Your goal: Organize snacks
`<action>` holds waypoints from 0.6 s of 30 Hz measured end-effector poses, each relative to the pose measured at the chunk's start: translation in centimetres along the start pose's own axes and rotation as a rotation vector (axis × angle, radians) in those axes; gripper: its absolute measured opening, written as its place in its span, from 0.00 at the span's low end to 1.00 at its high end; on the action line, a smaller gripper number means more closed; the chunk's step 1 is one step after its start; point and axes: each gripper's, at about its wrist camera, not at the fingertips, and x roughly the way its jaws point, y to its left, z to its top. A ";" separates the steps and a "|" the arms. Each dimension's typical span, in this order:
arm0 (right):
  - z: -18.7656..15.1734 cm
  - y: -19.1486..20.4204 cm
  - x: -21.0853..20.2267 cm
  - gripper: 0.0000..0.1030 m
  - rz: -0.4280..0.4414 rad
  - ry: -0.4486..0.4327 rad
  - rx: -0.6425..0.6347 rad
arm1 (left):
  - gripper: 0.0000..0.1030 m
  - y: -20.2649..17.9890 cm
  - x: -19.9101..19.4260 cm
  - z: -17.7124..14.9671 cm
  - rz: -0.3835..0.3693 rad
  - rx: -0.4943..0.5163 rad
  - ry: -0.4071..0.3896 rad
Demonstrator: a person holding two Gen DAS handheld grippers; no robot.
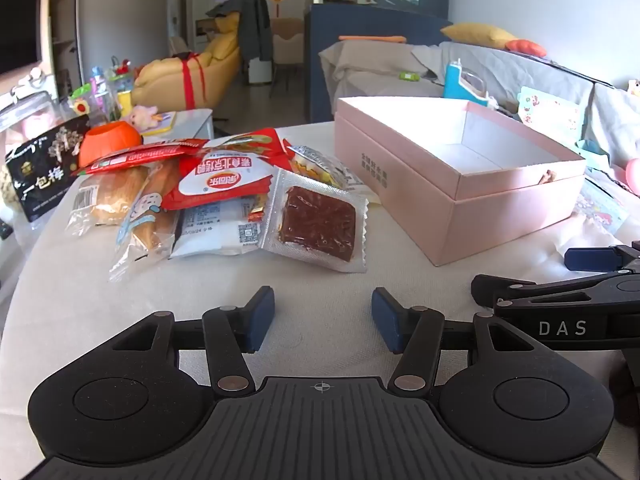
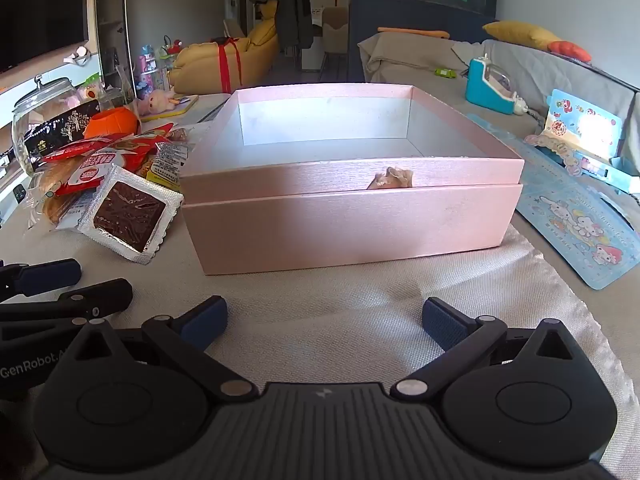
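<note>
A pile of snack packets lies on the cloth-covered table: a clear packet with a dark brown slab (image 1: 318,222) (image 2: 130,216) at the front, a red and white packet (image 1: 226,178) behind it, and wrapped bread (image 1: 110,196) at the left. An open, empty pink box (image 1: 452,184) (image 2: 348,184) stands to the right of the pile. My left gripper (image 1: 323,318) is open and empty, low over the table just in front of the brown packet. My right gripper (image 2: 324,320) is open and empty in front of the box. Each gripper shows at the edge of the other's view.
A black bag with white writing (image 1: 42,168), an orange container (image 1: 110,142) and a glass jar (image 2: 42,120) stand behind the pile at the left. Cartoon sticker sheets (image 2: 576,216) lie right of the box. A grey sofa (image 1: 520,68) runs behind.
</note>
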 end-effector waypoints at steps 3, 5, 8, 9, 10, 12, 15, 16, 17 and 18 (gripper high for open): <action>0.0 0.0 0.0 1.00 0.000 0.007 0.001 | 0.58 -0.1 0.0 0.0 0.002 0.002 -0.003; 0.0 0.0 0.0 1.00 0.001 0.005 0.002 | 0.58 0.0 0.0 0.0 -0.001 -0.002 -0.005; 0.0 0.0 0.0 1.00 0.001 0.005 0.002 | 0.58 -0.1 0.0 0.0 0.000 0.000 -0.005; 0.0 0.0 0.0 1.00 0.001 0.005 0.002 | 0.58 0.0 0.0 0.0 -0.002 -0.003 -0.006; 0.0 0.0 0.0 1.00 0.002 0.005 0.002 | 0.58 0.0 0.0 0.0 -0.002 -0.003 -0.006; 0.0 0.0 0.0 1.00 0.001 0.005 0.002 | 0.58 0.0 0.0 0.0 -0.001 -0.002 -0.006; 0.0 0.0 0.0 1.00 0.002 0.005 0.002 | 0.58 0.0 0.0 0.0 -0.002 -0.003 -0.006; 0.0 0.0 0.0 1.00 0.002 0.005 0.002 | 0.58 0.0 0.0 0.0 -0.002 -0.003 -0.006; 0.0 0.0 0.0 1.00 0.001 0.005 0.002 | 0.58 0.0 0.0 0.0 -0.002 -0.003 -0.006; 0.0 0.0 0.0 1.00 0.002 0.005 0.002 | 0.58 0.0 0.0 0.0 -0.002 -0.003 -0.006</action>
